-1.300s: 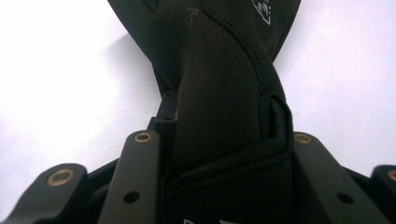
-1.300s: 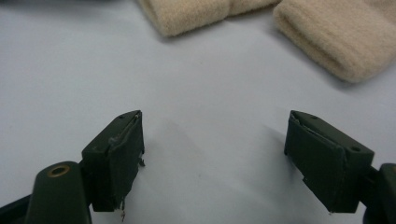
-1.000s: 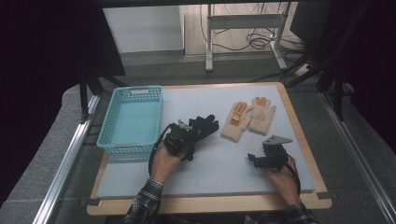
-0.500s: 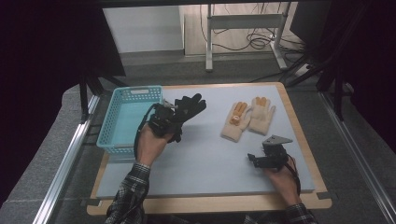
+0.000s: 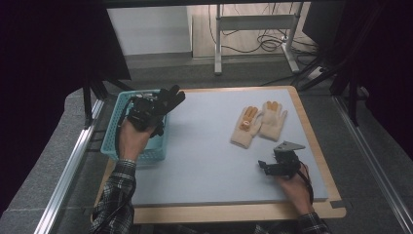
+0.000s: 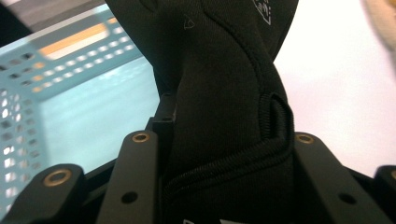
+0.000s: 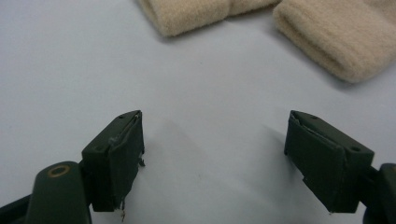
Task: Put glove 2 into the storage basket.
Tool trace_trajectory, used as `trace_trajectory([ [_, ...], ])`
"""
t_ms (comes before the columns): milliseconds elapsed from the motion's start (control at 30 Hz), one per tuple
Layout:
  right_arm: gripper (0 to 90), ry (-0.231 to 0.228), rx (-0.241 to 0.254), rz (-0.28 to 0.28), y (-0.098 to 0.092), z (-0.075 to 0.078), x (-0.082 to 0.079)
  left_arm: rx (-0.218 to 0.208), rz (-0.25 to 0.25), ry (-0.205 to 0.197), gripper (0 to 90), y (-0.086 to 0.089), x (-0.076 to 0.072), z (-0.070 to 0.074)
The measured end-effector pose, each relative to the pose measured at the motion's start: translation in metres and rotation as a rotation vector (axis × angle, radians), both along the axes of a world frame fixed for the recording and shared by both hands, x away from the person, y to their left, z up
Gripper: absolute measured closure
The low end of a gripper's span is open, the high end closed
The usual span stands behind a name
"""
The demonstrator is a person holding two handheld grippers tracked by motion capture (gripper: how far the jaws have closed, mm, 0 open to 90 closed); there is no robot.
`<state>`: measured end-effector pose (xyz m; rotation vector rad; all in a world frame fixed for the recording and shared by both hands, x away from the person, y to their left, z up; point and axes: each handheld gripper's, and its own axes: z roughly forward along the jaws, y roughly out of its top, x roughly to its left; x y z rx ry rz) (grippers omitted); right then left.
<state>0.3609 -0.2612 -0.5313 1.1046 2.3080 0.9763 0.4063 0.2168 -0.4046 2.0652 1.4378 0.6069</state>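
Above the right edge of a turquoise perforated plastic basket (image 5: 113,141), the left hand-held gripper (image 5: 163,103) has its jaws clamped on a black stretch-fabric glove (image 6: 224,88), held by the cuff end with its fingers pointing up and away, apparently positioned for dropping into the basket. Near the front right of the pale grey table (image 5: 204,161), the right hand-held gripper (image 7: 212,158) rests low with jaws spread wide and nothing between them, just short of a pair of cream knitted gloves (image 5: 258,122), seemingly ready to collect them.
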Motion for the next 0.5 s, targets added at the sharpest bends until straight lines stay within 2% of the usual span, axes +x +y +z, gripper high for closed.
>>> trace_trajectory([
  [200, 19.6, 0.001, 0.001, 0.0, 0.0, 0.0, 0.0, 0.001, 0.074, 0.022, 61.5, 0.032, 0.007, -0.009],
  [300, 19.6, 0.001, 0.001, 0.0, 0.0, 0.0, 0.0, 0.002, 0.114, 0.044, 61.4, 0.047, 0.012, -0.018],
  [433, 19.6, 0.001, 0.002, -0.001, 0.0, 0.0, 0.0, 0.034, 0.16, 0.083, 61.2, 0.061, 0.019, -0.033],
  [500, 19.6, 0.0, 0.001, -0.001, 0.0, 0.0, 0.0, 0.032, 0.184, 0.104, 61.2, 0.068, 0.022, -0.041],
])
